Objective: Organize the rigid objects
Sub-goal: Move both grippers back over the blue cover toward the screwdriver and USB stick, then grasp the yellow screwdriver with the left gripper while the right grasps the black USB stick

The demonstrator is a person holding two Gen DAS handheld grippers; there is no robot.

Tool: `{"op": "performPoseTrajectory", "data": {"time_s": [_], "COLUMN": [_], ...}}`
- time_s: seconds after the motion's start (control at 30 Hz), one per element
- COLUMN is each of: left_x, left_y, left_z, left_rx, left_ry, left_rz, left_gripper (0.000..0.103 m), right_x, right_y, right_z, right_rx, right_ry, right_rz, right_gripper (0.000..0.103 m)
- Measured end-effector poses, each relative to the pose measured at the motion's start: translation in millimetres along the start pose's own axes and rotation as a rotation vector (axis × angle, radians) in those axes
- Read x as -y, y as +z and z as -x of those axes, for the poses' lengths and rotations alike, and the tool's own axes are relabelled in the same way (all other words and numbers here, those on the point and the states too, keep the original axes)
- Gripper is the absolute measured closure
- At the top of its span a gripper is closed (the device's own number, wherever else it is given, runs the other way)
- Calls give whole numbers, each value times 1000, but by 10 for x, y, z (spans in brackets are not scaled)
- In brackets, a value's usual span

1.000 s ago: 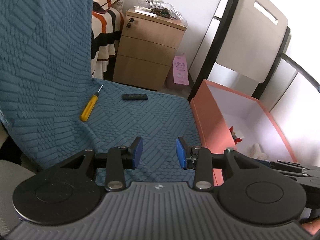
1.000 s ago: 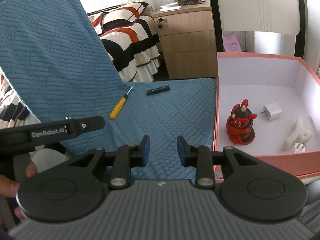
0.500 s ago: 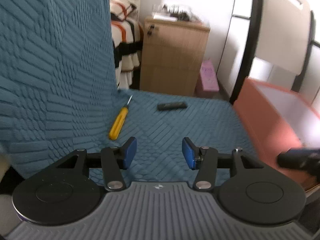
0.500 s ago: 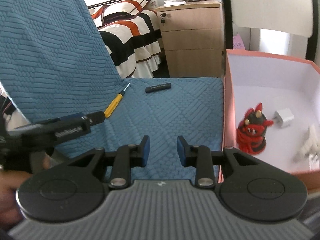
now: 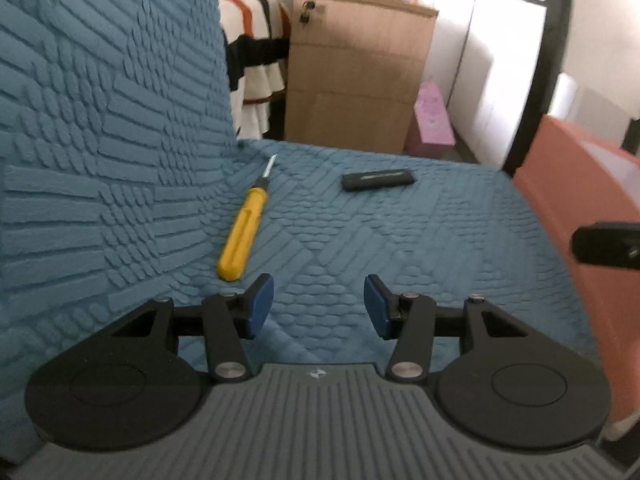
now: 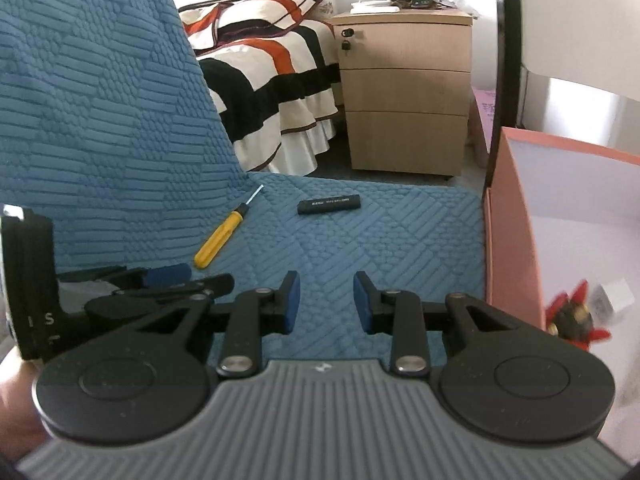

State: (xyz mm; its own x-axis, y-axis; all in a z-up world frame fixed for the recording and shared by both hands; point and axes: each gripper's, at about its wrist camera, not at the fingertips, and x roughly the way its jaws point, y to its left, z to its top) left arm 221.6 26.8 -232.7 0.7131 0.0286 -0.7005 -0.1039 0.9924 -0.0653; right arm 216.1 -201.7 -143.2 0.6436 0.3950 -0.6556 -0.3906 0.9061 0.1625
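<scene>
Grippers: two, each a ribbed grey body with black linkage arms and blue pads.
Left gripper (image 5: pixel 319 306): jaws spread, just widened, nothing between them; blue pads (image 5: pixel 259 304) hang over bare fabric, close to the butt of the screwdriver handle.
Right gripper (image 6: pixel 323 304): jaws parted by a narrower gap, nothing between them, no pad contact with any object.
Surface: teal quilted cover (image 5: pixel 400 248), embossed with ribbed and pebbled panels; one part lies flat, another rises steeply at the left.
Screwdriver (image 5: pixel 242 236): one; smooth yellow handle, short black collar, thin metal shaft. Lies flat on the cover just beyond the left gripper. Long axis diagonal, tip pointing away and slightly right, towards the fold of the cover.
Black bar (image 5: pixel 378 180): one; flat, oblong, rounded ends, pale lettering along its face, illegible. Lies flat, farther out and to the right of the screwdriver, apart from it. Long axis runs roughly left to right.
Box (image 6: pixel 516 240): one; rigid salmon walls, white interior, at the right edge of the cover.
Box contents: one red-and-black figure (image 6: pixel 574 318), one white cube-shaped item (image 6: pixel 612 300); both blurred.
Cabinet (image 6: pixel 404 96): one; pale wood grain, three drawers, beyond the cover.
Bedding (image 6: pixel 272 68): striped cream, black and orange, left of the cabinet.
</scene>
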Motion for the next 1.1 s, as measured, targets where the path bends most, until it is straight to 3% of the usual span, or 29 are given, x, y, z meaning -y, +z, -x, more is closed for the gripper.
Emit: {"op": "performPoseTrajectory", "data": {"time_s": [0.07, 0.33, 0.4, 0.47, 0.7, 0.9, 1.1], "left_x": [-65, -83, -104, -130, -171, -195, -189], "left_y": [24, 143, 182, 210, 286, 282, 256], "left_z": [-88, -371, -426, -469, -632, -772, -803], "left_rx": [-4, 10, 16, 18, 12, -20, -27], "left_ry": [20, 65, 86, 106, 157, 165, 167], "left_rz": [11, -15, -12, -10, -36, -34, -44], "left_gripper": [47, 47, 47, 47, 47, 47, 48], "right_x": [23, 114, 130, 158, 103, 54, 8], "right_y": [32, 217, 272, 330, 523, 507, 558], "right_z": [-77, -485, -581, -670, -1162, -1637, -1896], "right_rx": [2, -30, -28, -27, -90, -106, -123], "right_ry": [13, 39, 44, 68, 107, 33, 77], "right_rz": [-1, 12, 14, 0, 22, 123, 122], "right_gripper": [65, 63, 47, 22, 18, 13, 13]}}
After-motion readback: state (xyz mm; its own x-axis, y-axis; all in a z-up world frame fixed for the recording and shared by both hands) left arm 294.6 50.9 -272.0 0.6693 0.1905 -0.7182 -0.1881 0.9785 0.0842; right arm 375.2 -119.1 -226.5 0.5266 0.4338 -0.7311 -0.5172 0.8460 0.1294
